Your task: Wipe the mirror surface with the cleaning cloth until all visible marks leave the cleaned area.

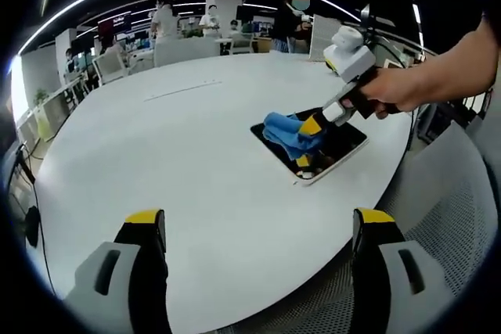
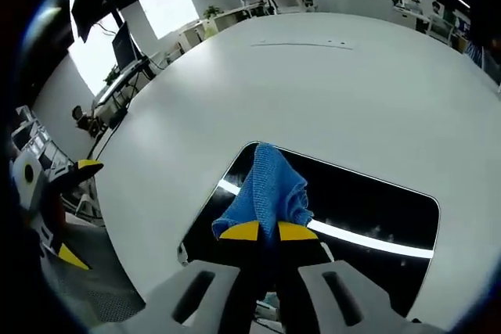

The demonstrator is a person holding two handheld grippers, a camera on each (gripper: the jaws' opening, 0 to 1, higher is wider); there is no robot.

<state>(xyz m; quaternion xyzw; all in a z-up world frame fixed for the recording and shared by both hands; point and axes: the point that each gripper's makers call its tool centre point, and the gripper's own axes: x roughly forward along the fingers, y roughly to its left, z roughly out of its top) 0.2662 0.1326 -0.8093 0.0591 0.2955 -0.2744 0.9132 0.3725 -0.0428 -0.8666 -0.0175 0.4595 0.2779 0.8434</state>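
Note:
A dark rectangular mirror (image 1: 348, 140) with a white rim lies flat near the table's right edge. A blue cleaning cloth (image 1: 283, 132) rests bunched on its left part. A person's hand holds my right gripper (image 1: 311, 129) down onto the cloth. In the right gripper view the yellow-tipped right gripper (image 2: 268, 231) is shut on the blue cloth (image 2: 268, 185), which drapes over the mirror's (image 2: 376, 209) left end. A bright light strip reflects in the glass. My left gripper (image 1: 260, 220) hovers open over bare table, well short of the mirror.
The big white oval table (image 1: 196, 138) stretches away to the far side. A grey mesh chair (image 1: 454, 217) stands by the table's near right edge. The left gripper (image 2: 78, 210) shows beyond the table's rim. Desks, chairs and several people stand in the background.

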